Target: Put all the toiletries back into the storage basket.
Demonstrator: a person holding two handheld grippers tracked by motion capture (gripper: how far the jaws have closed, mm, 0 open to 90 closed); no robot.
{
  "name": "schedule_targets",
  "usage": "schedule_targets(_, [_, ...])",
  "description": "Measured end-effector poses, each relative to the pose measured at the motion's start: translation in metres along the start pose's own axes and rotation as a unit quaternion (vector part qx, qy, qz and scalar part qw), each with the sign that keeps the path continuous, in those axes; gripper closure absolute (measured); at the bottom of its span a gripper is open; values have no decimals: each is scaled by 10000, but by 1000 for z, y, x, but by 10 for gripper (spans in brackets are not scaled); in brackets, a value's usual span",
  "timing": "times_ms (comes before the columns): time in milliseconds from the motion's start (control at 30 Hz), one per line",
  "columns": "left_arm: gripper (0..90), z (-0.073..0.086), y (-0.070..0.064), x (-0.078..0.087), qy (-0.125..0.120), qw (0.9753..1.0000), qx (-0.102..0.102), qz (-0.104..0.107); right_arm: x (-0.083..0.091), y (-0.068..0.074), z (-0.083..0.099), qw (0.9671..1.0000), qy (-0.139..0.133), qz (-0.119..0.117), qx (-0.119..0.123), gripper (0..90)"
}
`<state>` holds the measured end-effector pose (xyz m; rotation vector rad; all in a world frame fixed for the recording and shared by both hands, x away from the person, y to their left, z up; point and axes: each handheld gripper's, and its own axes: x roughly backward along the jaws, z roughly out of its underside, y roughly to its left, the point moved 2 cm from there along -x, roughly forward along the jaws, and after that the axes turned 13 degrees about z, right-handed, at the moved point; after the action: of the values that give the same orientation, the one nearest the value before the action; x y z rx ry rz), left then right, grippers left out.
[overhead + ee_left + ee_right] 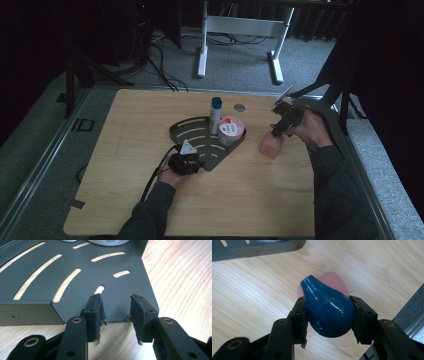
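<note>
Squeezing the pink bottle's (271, 144) blue top (328, 311), the right tongs (328, 315) grip tight; the left tongs (116, 315) sit open at the grey tray's (75, 277) edge.

Dim, dark-edged high view; bright, sharp gripper views, glare on the blue cap (328, 312).

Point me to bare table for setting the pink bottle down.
Free: the table left of the dark tray, and the near strip between both sleeves. Crowded: the tray's right end, with the white bottle, round tub and pink bottle.
</note>
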<state>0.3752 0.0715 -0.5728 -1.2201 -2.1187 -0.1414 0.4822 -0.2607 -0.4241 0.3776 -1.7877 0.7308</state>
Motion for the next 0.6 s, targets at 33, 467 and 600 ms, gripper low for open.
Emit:
schedule_targets(33, [606, 0, 0, 0, 7, 10000, -9, -3, 1, 1, 0, 10000, 3, -1, 15, 528])
schedule_targets(467, [606, 0, 0, 0, 1, 10000, 0, 5, 6, 8, -1, 9999, -55, -57, 112, 531])
schedule_targets(600, [607, 0, 0, 0, 7, 10000, -2, 2, 8, 13, -2, 9998, -40, -83, 166, 531])
